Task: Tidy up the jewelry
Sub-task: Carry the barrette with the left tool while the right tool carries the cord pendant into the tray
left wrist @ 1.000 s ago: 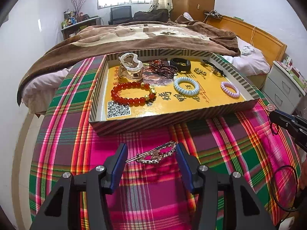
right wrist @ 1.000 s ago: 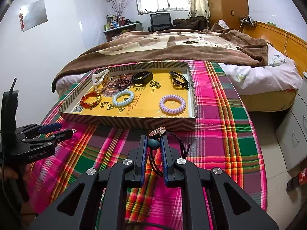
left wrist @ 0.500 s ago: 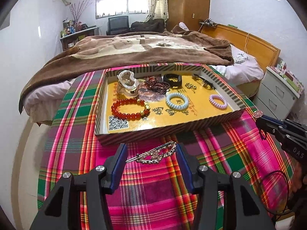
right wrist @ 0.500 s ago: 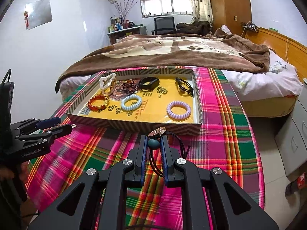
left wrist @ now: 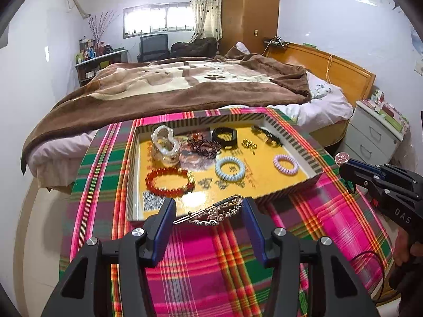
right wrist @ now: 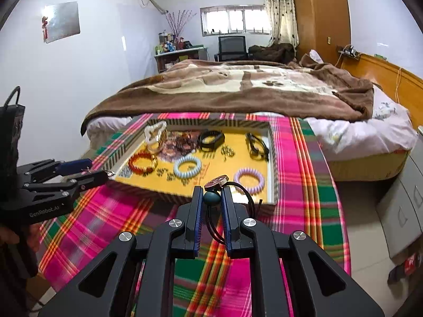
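Observation:
My left gripper (left wrist: 208,204) is shut on a rhinestone hair clip (left wrist: 214,211), held crosswise above the plaid cloth just short of the striped tray (left wrist: 280,192). My right gripper (right wrist: 212,190) is shut on a black hair tie by its teal bead (right wrist: 211,198), with a round bronze charm (right wrist: 216,181) on top; it hangs near the tray's (right wrist: 275,158) front right corner. In the yellow tray lie a red bead bracelet (left wrist: 169,182), a blue coil tie (left wrist: 230,167), a purple coil tie (left wrist: 285,164), a clear bangle (left wrist: 165,145) and a black band (left wrist: 224,134).
A pink and green plaid cloth (left wrist: 201,264) covers the table. Behind the tray is a bed with a brown blanket (left wrist: 169,89). A white nightstand (left wrist: 375,134) stands at the right, with bare floor (right wrist: 364,224) beside the table.
Both grippers have risen with their items still held. The tray now sits lower and farther off in both views, and more of the room shows.

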`<state>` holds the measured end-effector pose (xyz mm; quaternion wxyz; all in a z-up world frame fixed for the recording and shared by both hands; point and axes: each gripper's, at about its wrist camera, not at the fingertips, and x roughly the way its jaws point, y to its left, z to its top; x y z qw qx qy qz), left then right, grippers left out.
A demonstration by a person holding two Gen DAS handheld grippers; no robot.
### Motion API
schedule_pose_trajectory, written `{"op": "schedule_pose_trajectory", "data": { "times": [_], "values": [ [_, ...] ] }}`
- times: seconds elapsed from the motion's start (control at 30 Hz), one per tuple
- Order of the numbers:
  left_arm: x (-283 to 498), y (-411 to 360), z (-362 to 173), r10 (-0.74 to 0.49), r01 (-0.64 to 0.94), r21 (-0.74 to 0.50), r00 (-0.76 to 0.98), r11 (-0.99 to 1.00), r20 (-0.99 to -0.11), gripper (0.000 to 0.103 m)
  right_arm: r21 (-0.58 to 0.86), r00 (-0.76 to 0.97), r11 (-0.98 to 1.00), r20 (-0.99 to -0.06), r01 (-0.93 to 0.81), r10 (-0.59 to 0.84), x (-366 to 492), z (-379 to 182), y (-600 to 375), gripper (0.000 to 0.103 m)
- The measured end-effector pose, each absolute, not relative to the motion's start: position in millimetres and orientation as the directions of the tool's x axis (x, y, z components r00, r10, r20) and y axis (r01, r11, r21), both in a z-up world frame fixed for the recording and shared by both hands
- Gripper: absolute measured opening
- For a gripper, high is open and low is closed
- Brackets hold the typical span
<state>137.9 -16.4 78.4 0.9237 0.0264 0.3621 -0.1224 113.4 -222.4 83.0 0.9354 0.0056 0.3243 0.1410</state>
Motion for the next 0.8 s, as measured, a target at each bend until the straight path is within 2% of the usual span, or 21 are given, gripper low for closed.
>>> {"op": "schedule_pose_trajectory", "data": {
  "times": [0.2,0.4,0.67,0.8],
  "values": [
    [157,-22,84,-0.244,0.268,-0.068,0.704,0.961,-0.668,0.052,0.108,0.764,0.953,-0.575,-0.284,0.293,128,101,-219,0.014],
    [186,-26,84,-0.285,0.287,-0.110,0.687,0.952,-0.669,0.052,0.178,0.741,0.934,-0.571,-0.309,0.354,155,104,-220,0.014],
    [212,-38,60,-0.316,0.303,-0.146,0.646,0.942,-0.695,0.052,0.345,0.622,0.869,-0.606,-0.356,0.495,217,79,-226,0.014],
    [225,-43,42,-0.308,0.298,-0.147,0.618,0.943,-0.723,0.052,0.387,0.559,0.856,-0.649,-0.342,0.516,246,56,-227,0.014]
  ]
}}
